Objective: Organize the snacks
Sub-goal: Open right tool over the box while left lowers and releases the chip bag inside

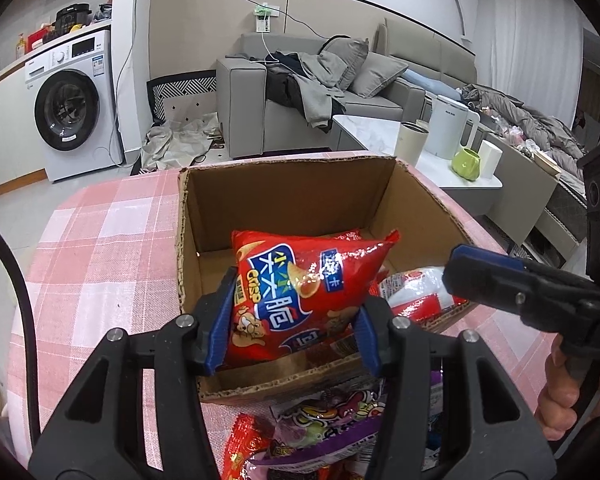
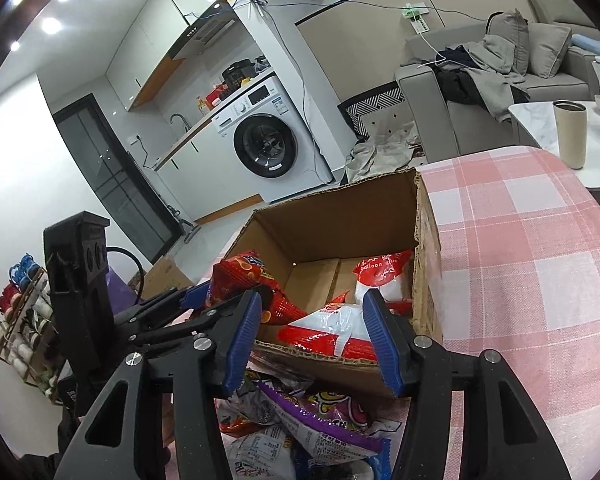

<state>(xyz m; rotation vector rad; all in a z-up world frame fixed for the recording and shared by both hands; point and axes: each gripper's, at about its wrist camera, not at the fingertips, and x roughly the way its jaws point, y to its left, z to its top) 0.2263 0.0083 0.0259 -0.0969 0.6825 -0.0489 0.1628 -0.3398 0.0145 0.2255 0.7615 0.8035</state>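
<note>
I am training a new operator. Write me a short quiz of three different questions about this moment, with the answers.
1. True or false: the left gripper is shut on the red chip bag.
2. What state is the right gripper in: (a) open, holding nothing, (b) shut on a bag, (c) out of view?
3. Fill in: the red-and-white bags lie inside the cardboard ____.

Key: 1 true; 2 a; 3 box.

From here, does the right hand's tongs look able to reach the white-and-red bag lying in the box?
Probably yes: the right tongs stand open just above the white-and-red bag, with only the box's low near wall below.
</note>
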